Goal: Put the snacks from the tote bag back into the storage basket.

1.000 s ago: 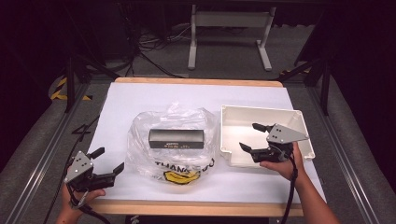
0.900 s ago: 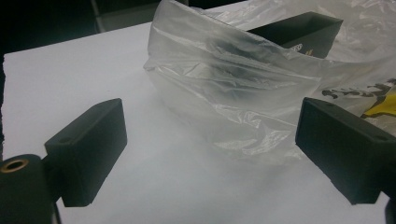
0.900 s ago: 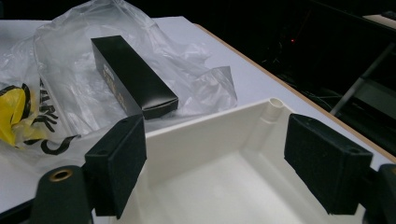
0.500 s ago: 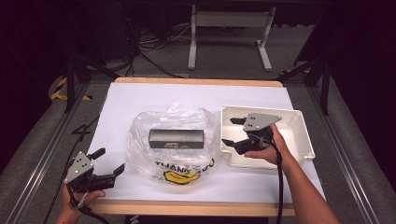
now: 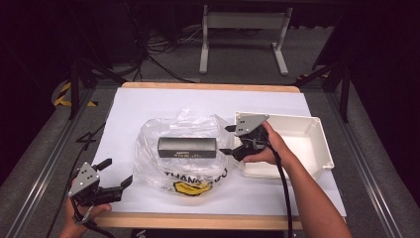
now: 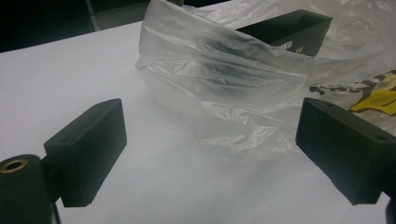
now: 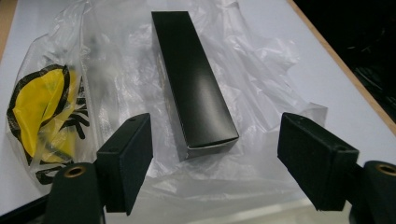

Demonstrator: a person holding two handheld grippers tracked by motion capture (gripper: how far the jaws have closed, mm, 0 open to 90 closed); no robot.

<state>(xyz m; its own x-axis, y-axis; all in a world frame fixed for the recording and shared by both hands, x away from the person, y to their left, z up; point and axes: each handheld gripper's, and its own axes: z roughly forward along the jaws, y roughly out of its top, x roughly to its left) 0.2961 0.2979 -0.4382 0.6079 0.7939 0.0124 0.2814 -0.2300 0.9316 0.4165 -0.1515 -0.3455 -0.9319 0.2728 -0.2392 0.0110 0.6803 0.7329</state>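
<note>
The right hand-held gripper (image 5: 229,140) has left the white tray (image 5: 317,148) at 3 o'clock. Its jaws, narrowing but apart, face the black box (image 5: 187,147) on the plastic bag (image 5: 163,163): a grasp looks imminent. The left hand-held gripper (image 5: 115,173) waits apart.

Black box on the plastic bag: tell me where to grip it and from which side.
Probably at the near short end of the black box, coming in from the tray side with the right gripper. That end faces the open jaws, and the box looks narrow enough to fit between them.

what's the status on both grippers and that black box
Right gripper jaws just closing, lined up on black box, not touching. Left gripper open, idle by plastic bag. Box on the bag; nothing blocking.
</note>
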